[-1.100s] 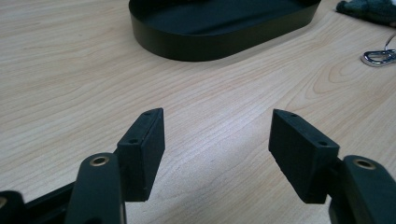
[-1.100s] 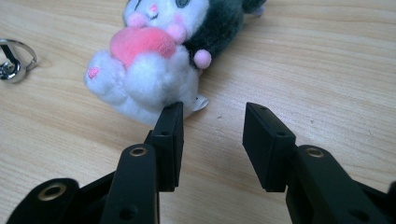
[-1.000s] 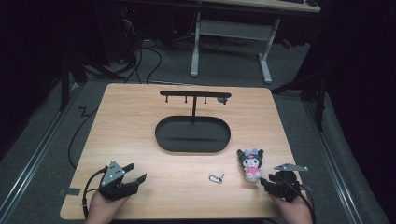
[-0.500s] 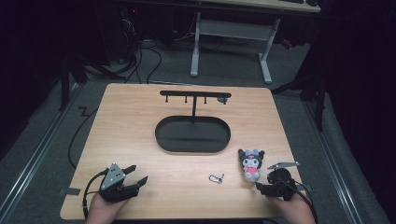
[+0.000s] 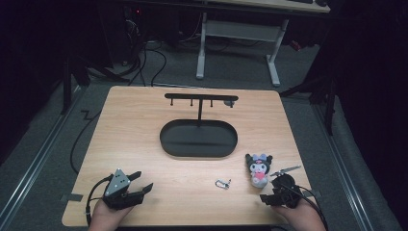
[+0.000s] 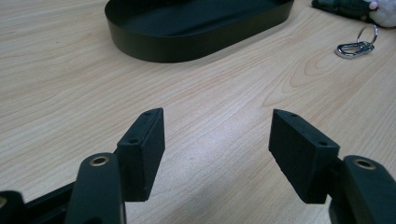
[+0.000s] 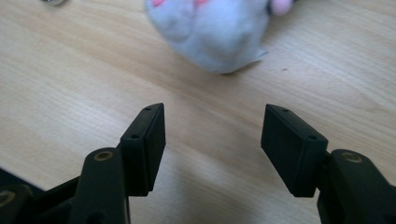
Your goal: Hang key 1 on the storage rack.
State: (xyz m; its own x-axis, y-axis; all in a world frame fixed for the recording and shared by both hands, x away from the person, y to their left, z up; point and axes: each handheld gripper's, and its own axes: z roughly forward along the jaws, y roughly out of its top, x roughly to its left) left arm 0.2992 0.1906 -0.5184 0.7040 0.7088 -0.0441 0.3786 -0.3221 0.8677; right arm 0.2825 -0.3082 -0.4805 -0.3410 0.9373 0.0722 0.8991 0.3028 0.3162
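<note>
A small plush toy (image 5: 259, 168), dark-hooded with a white face and a pink front, lies on the wooden table (image 5: 144, 134) at the front right. In the right gripper view its pale body (image 7: 215, 32) lies just ahead of my open right gripper (image 7: 212, 135), and nothing is between the jaws. Seen from above, the right gripper (image 5: 269, 189) sits just below and right of the toy. A silver key clip (image 5: 222, 183) lies left of the toy. My left gripper (image 5: 141, 181) rests open at the front left, with its jaws (image 6: 217, 140) over bare wood.
A black oval tray (image 5: 166, 139) sits mid-table with a T-shaped hook stand (image 5: 200, 98) rising from it. The left gripper view shows the tray's wall (image 6: 196, 44) ahead and the clip (image 6: 355, 46) to the right. Dark floor and cables surround the table.
My right gripper has shifted slightly left, closer to the plush toy. The left gripper has barely moved.
</note>
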